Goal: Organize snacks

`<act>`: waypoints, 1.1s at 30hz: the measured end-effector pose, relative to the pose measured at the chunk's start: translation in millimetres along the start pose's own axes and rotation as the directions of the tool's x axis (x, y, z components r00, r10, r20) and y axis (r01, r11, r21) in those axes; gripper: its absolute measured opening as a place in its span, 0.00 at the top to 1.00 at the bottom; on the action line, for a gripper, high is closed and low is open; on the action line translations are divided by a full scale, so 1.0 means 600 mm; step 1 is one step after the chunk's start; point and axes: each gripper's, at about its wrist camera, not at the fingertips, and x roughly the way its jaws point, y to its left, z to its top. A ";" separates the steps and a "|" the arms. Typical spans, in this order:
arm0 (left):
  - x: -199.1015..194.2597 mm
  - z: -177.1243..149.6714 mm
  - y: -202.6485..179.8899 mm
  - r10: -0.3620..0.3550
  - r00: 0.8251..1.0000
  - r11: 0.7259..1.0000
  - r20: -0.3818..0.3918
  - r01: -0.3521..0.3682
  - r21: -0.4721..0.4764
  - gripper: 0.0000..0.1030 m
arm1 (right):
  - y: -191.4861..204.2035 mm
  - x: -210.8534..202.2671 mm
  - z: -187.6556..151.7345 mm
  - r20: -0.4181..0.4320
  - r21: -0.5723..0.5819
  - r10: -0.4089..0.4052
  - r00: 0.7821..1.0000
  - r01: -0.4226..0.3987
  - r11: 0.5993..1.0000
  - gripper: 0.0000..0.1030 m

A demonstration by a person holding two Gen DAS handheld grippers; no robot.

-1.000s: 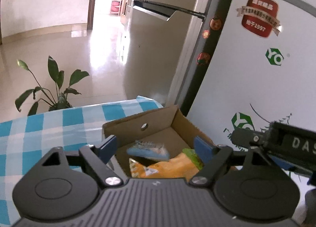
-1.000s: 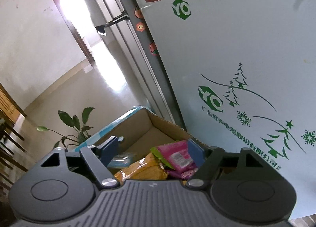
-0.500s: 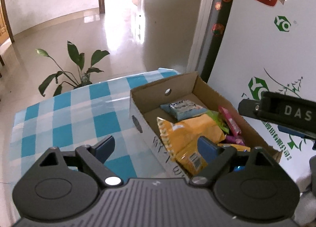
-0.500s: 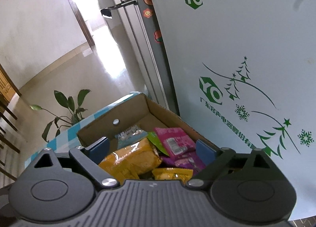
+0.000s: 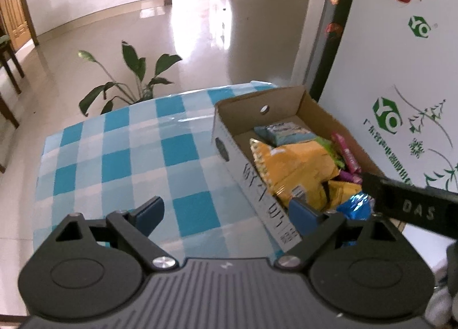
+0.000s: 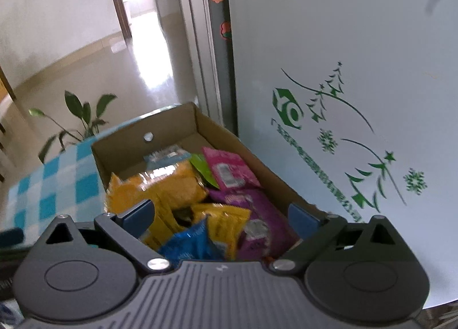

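A cardboard box on the blue checked tablecloth holds several snack packs: an orange bag, a light blue pack at the far end, a pink pack, a purple one and a blue foil one. My left gripper hovers over the cloth at the box's near left wall. Its jaws are opening with nothing gripped. My right gripper hangs above the box. Its jaws are opening too, and the packs lie loose below them.
A white cabinet with green logos stands tight against the box's right side. A grey fridge is behind it. A potted plant stands on the floor past the table's far edge. The right tool's black body crosses the left view.
Both grippers have tipped downward and drawn back from the box, so more of it shows. Both pairs of jaws have spread wider. The light blue pack, blurred before, lies still at the far end.
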 end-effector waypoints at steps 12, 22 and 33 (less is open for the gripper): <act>-0.008 -0.031 -0.004 0.071 0.996 0.996 -0.054 -0.073 -0.048 0.09 | -0.011 -0.023 -0.039 -0.054 -0.081 0.009 0.998 -0.013 0.997 0.00; -0.011 -0.044 -0.032 0.137 0.989 0.987 -0.062 -0.142 -0.071 0.06 | -0.023 -0.024 -0.046 -0.112 -0.135 0.006 0.994 -0.021 0.991 0.00; -0.014 -0.053 -0.067 0.169 0.984 0.982 -0.049 -0.173 -0.076 0.06 | -0.050 -0.009 -0.049 -0.150 -0.172 0.013 0.989 -0.039 0.984 0.00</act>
